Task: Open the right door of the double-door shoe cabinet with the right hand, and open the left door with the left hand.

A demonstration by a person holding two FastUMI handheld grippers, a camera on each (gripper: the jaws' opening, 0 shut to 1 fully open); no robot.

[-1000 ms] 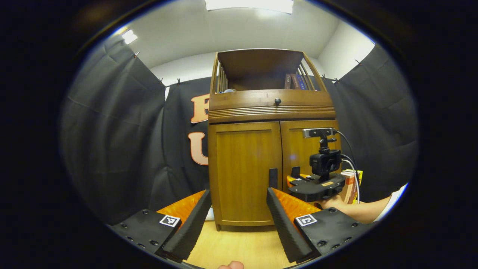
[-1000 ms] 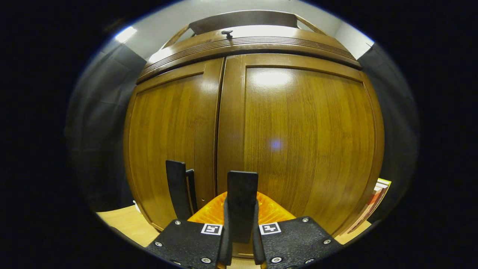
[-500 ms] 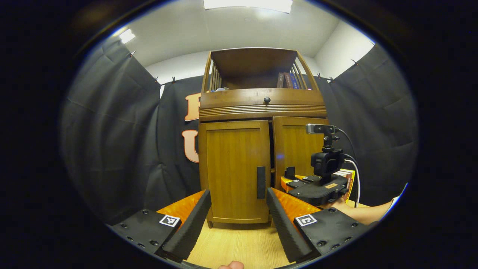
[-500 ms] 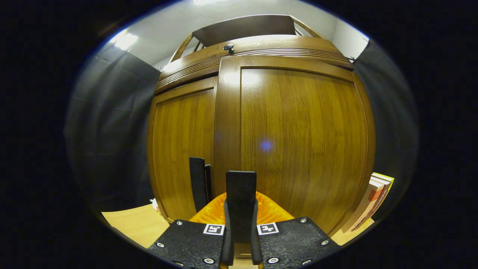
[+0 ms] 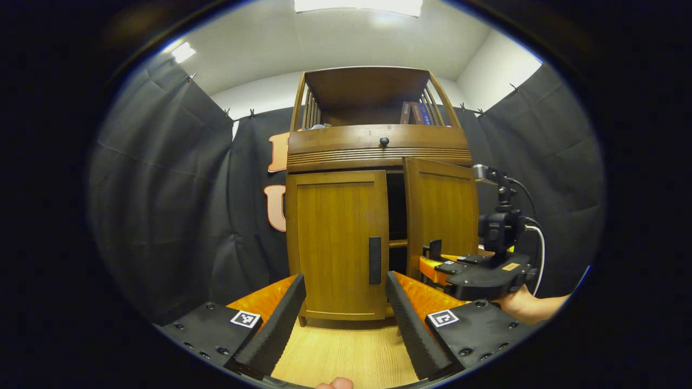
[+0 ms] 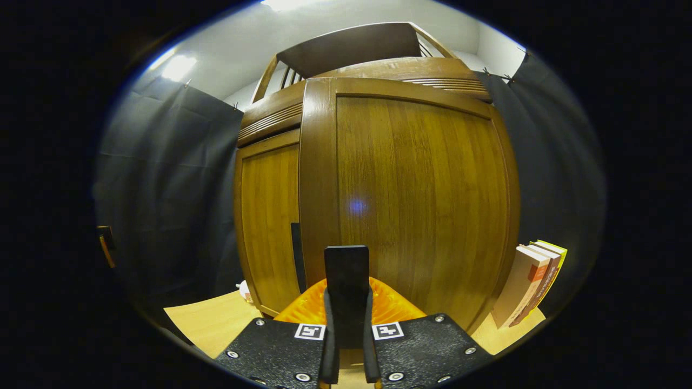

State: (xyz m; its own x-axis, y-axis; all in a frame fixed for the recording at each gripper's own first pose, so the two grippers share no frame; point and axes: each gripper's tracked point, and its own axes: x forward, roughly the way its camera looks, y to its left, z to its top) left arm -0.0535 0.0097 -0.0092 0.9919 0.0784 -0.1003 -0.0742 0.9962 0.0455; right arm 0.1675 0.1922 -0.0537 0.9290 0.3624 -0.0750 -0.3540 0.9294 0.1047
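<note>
My spread left gripper (image 5: 346, 302) faces the closed brown wooden left door's upright black handle (image 5: 374, 260) straight ahead; my right gripper (image 6: 346, 324) pinches the right door's black handle (image 6: 346, 294).

Shoe cabinet (image 5: 346, 243) set at table (image 5: 346, 356) back edge; right door (image 5: 440, 213) swung outward, left door (image 5: 335, 243) shut; books (image 6: 532, 283) stood right of cabinet.

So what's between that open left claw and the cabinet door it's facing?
Just bare wooden floor, seen in the left gripper view. The left gripper sits open before the shut left door, with nothing in between.
</note>
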